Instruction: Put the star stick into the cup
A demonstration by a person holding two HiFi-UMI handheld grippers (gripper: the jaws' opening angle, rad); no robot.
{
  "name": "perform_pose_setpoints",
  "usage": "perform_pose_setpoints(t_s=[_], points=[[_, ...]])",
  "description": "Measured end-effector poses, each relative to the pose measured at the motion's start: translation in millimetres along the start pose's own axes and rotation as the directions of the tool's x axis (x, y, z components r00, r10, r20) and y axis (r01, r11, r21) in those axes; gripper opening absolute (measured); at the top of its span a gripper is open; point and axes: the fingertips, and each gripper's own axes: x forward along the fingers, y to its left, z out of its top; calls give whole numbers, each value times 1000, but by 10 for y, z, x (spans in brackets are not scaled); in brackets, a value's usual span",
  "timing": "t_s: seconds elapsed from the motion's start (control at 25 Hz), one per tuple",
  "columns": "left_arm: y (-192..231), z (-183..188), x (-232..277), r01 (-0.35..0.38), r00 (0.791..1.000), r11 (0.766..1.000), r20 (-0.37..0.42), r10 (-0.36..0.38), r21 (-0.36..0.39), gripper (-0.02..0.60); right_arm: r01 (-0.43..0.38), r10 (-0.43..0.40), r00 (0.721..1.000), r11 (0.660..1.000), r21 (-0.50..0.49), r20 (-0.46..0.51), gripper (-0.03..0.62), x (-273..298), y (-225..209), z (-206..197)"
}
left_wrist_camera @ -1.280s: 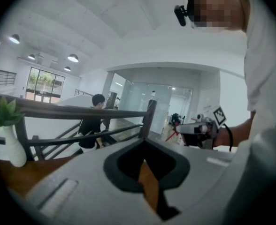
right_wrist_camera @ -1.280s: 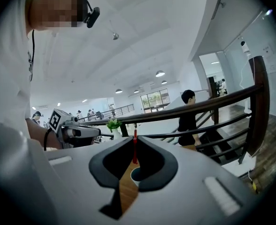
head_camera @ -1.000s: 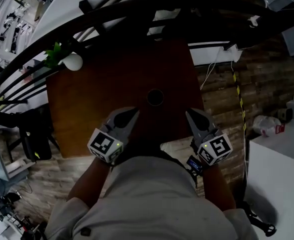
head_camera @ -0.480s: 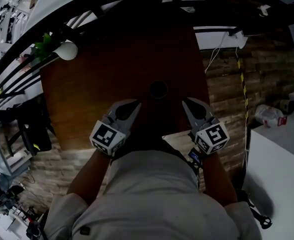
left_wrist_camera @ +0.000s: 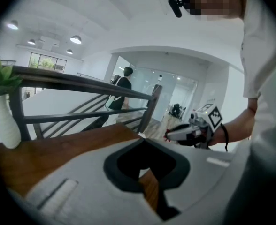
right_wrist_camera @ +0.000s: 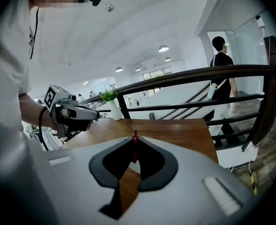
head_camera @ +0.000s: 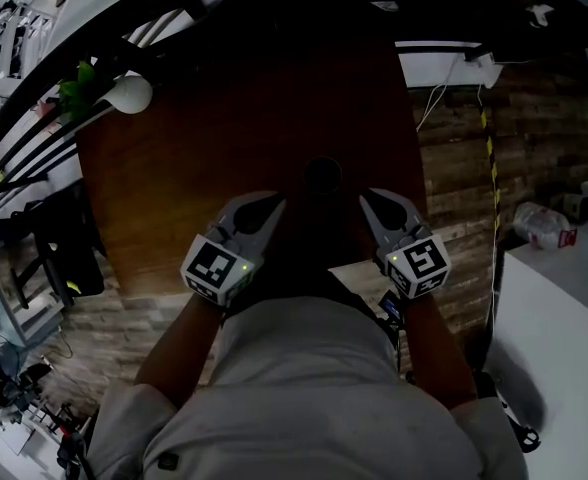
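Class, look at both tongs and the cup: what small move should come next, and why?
Probably carry the right tongs forward and slightly inward until they are above the cup. They appear shut on the thin red star stick, while the cup stands on the table just ahead, between the two tongs. The left tongs are shut and empty, so they have no job here.
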Motion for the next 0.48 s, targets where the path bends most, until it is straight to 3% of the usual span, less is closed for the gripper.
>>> perform_pose_setpoints(t_s=[0.28,0.48], points=[[19,-7,36,18,1000,1000,-1,-18,-16,3,5,-5,1000,1000,4,-7,29,80,-13,-45],[12,-10,44,28,1000,999,2,-28,-22,3,17,-17,1000,1000,11,-18,79,86,-39,-85]])
